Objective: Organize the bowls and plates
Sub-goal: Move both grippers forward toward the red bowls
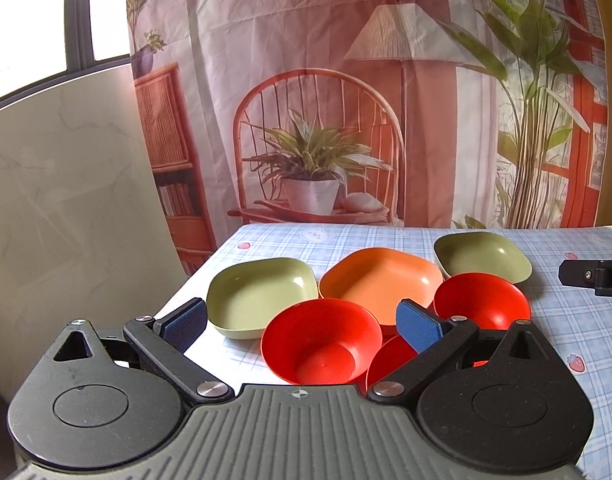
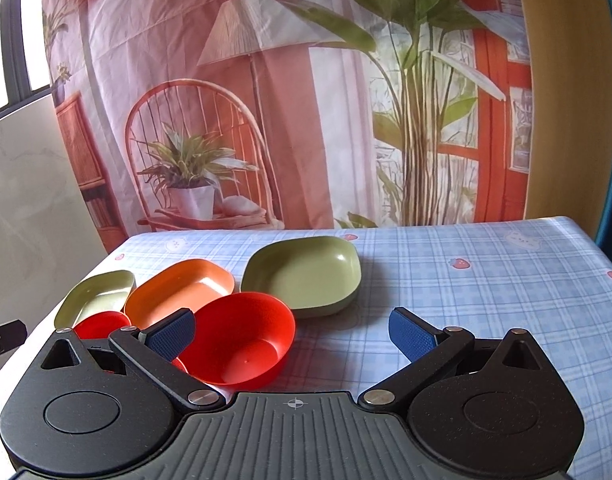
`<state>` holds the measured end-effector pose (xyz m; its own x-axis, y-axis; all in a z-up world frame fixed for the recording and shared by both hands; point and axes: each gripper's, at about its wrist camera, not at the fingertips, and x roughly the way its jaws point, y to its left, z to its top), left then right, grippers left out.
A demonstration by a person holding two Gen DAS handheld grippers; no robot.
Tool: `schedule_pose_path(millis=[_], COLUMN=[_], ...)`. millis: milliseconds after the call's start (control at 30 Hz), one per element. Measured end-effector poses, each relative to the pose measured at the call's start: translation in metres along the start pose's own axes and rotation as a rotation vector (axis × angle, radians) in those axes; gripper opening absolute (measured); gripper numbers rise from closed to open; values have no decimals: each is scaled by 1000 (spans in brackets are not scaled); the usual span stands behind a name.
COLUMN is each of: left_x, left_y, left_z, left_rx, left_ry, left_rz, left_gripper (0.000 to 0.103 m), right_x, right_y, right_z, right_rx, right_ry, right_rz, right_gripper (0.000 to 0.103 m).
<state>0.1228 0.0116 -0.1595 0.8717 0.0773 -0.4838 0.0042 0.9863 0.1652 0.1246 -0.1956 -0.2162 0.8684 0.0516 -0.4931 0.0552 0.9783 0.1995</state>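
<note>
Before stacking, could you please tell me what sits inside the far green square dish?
The far green square plastic dish shows a bare inner floor in both views; nothing sits inside. Its underside against the blue checked tablecloth is hidden.

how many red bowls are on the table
3. One large red bowl sits nearest the left gripper, a second lies to its right in front of the far green dish, and a third is mostly hidden behind the gripper's right finger.
</note>
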Motion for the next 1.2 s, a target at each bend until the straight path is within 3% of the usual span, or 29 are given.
schedule_pose_path(millis=[233, 600, 833, 1000, 1133, 1200], left_x=[18, 28, 35, 37, 38, 39], left_y=[1, -2, 3, 4, 5, 5], left_z=[-15, -28, -34, -35, -38, -40], left_rx=[-5, -25, -60, -78, -93, -105], left_ry=[66, 123, 165, 184, 202, 209], left_rz=[-19, -53, -78, -96, -130, -151], left_gripper=[93, 86, 78, 71, 56, 53], right_x=[5, 0, 2, 7, 9, 12], right_y=[17, 27, 20, 24, 26, 27], right_z=[-12, -24, -25, -27, -30, -30], right_rx=[-55, -144, -101, -132, -117, -100], right_ry=[-4, -63, -46, -24, -12, 10], right_rz=[15, -32, 37, 23, 76, 124], right_gripper=[103, 103, 103, 103, 103, 103])
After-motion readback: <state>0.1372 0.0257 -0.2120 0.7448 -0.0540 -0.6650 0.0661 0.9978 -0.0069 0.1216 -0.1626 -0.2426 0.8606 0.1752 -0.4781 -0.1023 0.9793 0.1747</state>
